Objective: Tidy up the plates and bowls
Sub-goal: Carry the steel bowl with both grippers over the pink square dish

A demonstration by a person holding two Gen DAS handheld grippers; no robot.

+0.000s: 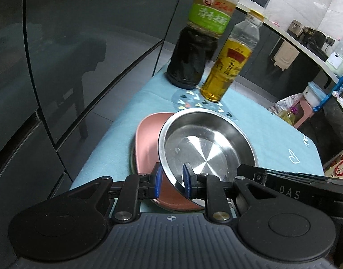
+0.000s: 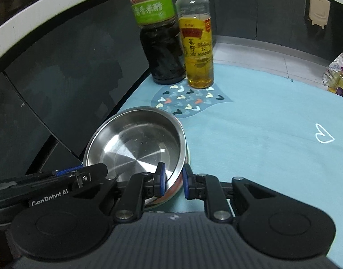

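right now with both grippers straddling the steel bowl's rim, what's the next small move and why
Probably close both on the rim. The left hand-held gripper and right hand-held gripper each have the steel bowl's near rim between their pads, with gaps visible. The bowl sits tilted on the pink plate, so gripping first seems safer than lifting.

left gripper (image 1: 172, 180), right gripper (image 2: 173, 182), both part-open

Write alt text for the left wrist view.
The left gripper straddles the near rim of a steel bowl, one blue pad on each side, above a pink plate on a blue tablecloth. Beyond stand a dark vinegar bottle and a yellow oil bottle.
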